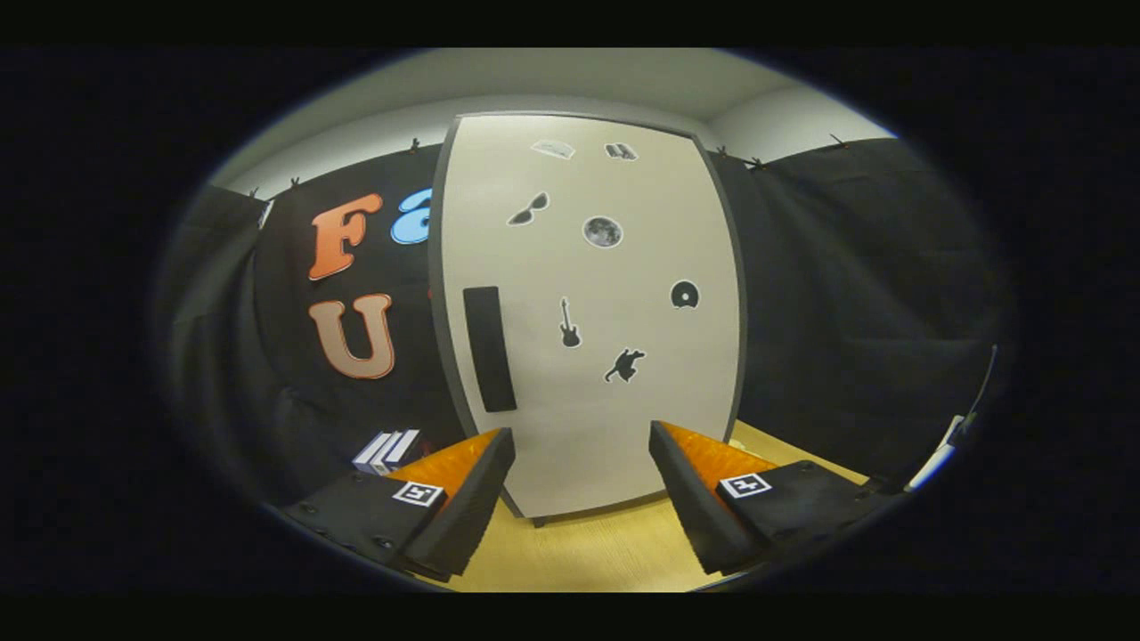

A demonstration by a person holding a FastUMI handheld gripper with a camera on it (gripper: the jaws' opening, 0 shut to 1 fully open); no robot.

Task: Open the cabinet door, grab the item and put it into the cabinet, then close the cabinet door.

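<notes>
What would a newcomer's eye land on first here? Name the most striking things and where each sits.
The tall pale cabinet door, shut and dotted with small dark stickers, stands just beyond the open gripper. Its dark handle runs upright near the door's left edge. A small white box lies on the wooden table, left of the cabinet.

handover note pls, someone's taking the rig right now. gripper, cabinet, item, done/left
Gripper: open, holding nothing, fingers facing the cabinet door from a short way off.
Cabinet: stands on the wooden table; door shut, with a dark vertical handle near its left edge and stickers on its face.
Item: a small white box lies on the table left of the cabinet, beyond the left finger; probably the thing to stow.
Done: nothing yet.
Left: open the door by the handle, pick up the box, put it inside, close the door.
</notes>
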